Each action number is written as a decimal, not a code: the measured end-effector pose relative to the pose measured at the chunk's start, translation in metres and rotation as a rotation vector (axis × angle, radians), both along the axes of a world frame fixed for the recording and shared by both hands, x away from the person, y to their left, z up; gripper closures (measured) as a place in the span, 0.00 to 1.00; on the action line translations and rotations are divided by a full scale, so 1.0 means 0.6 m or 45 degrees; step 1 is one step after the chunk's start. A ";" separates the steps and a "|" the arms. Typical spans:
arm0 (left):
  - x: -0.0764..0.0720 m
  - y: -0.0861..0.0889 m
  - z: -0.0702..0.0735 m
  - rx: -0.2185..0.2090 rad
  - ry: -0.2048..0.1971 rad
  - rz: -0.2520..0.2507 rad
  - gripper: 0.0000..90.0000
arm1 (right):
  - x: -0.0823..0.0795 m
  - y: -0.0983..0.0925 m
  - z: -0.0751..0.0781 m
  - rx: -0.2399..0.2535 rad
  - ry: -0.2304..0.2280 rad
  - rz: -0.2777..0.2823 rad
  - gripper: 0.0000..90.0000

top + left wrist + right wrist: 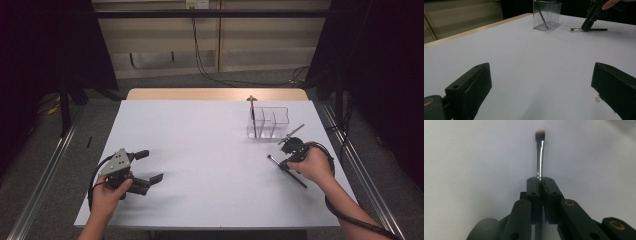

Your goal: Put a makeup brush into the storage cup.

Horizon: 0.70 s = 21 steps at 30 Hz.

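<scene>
right gripper (539,181): jaws pinched fully together on the makeup brush (539,157), clamped on the metal ferrule with the bristle tip pointing away from the hand.
makeup brush, place: low over the white table (200,150), just in front of the clear organizer (268,122), on the person's side of it; in the left gripper view it appears level, at or just above the surface.
clear organizer: three compartments; one dark brush already leans upright in the leftmost cell.
left gripper (145,170): jaws spread wide, nothing between them, resting well to the left of the organizer.
step in hand, judged: lift the brush and stand it in the organizer.
technique: raise clear of the rim before moving across; tilt the handle end down into a free cell; part the jaws only once the brush is inside the walls.
risk: a low approach may nudge the light organizer.
</scene>
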<state>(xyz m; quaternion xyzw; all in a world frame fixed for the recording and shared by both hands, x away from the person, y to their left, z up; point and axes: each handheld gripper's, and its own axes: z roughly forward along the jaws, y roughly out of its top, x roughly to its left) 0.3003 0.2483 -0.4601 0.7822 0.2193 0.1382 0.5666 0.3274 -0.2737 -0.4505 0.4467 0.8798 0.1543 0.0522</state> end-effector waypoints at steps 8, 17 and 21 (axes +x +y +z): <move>-0.001 0.000 0.001 -0.003 0.002 0.000 0.03 | -0.002 0.007 0.015 0.155 -0.145 -0.017 0.94; -0.001 0.001 0.001 -0.005 0.004 0.003 0.03 | -0.006 0.008 0.024 0.298 -0.260 -0.052 0.95; -0.001 0.001 0.000 -0.004 0.003 0.005 0.03 | -0.009 0.007 0.031 0.364 -0.332 -0.065 0.95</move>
